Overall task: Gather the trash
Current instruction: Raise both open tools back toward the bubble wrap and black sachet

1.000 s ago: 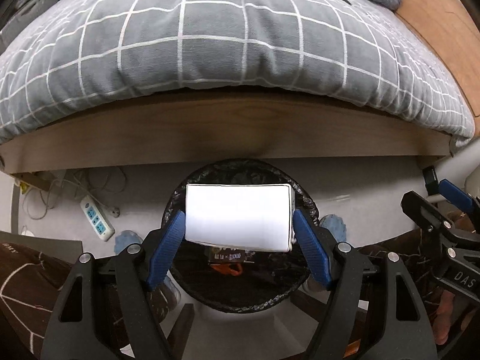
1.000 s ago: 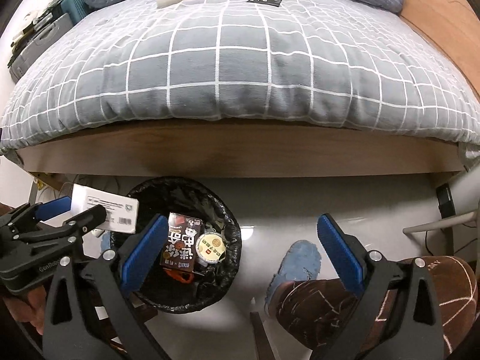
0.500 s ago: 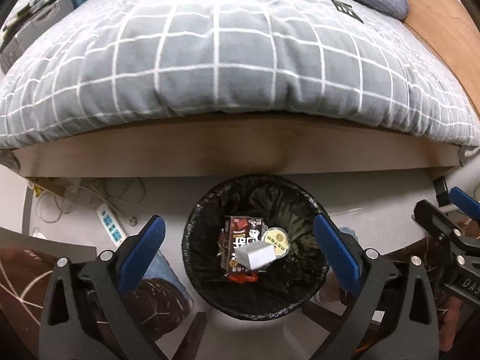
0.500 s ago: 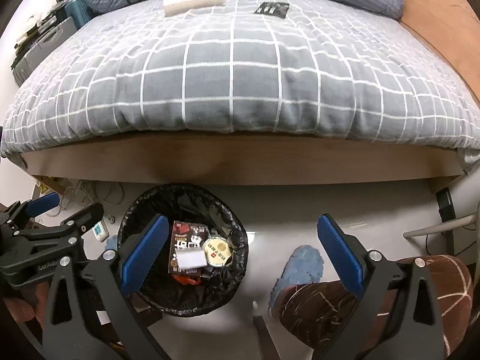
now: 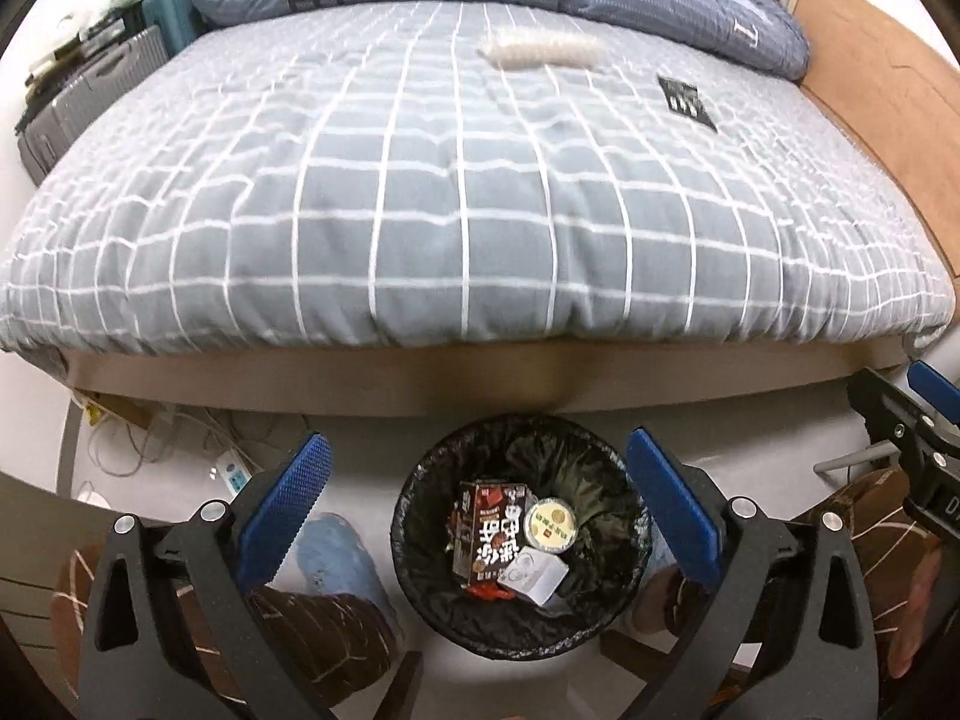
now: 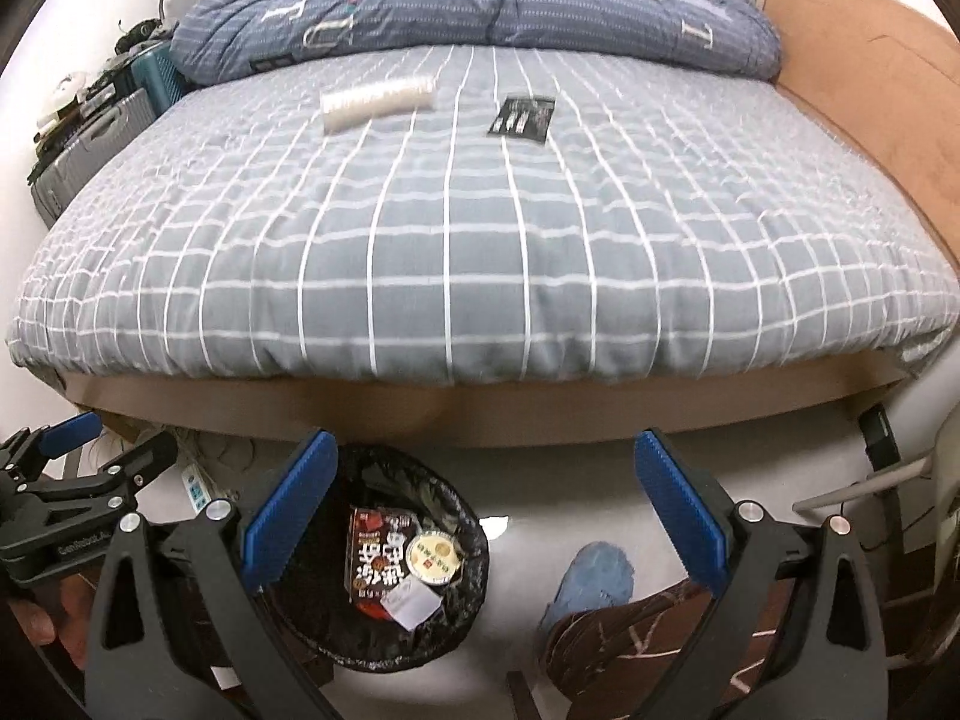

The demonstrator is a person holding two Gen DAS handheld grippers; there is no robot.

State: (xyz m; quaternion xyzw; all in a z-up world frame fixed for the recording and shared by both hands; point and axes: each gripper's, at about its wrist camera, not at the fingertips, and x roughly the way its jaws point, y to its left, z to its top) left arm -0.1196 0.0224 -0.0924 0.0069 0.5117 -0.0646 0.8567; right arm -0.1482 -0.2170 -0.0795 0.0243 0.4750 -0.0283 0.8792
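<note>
A round bin with a black liner (image 5: 414, 516) (image 6: 474, 546) stands on the floor at the foot of the bed. Inside lie a white box (image 5: 536, 574) (image 6: 413, 600), a dark red carton (image 5: 486, 528) (image 6: 373, 558) and a round gold-lidded cup (image 5: 549, 523) (image 6: 433, 556). My left gripper (image 5: 477, 504) hangs open above the bin, nothing between its blue pads. My right gripper (image 6: 480, 504) is open and empty too, to the right of the bin. On the grey checked bedspread lie a white roll-shaped packet (image 5: 540, 51) (image 6: 377, 102) and a flat black packet (image 5: 686, 102) (image 6: 522, 116).
A wooden bed frame (image 5: 480, 384) runs across behind the bin. A blue folded duvet (image 6: 480, 12) lies at the bed's far end. A power strip and cables (image 5: 231, 474) lie on the floor left. Suitcases (image 5: 90, 102) stand by the wall. The person's blue slippers (image 6: 591, 576) and patterned trouser legs are near the bin.
The left gripper let go of the white box, which dropped into the bin. Both grippers rose and tilted up, so more of the bed top shows.
</note>
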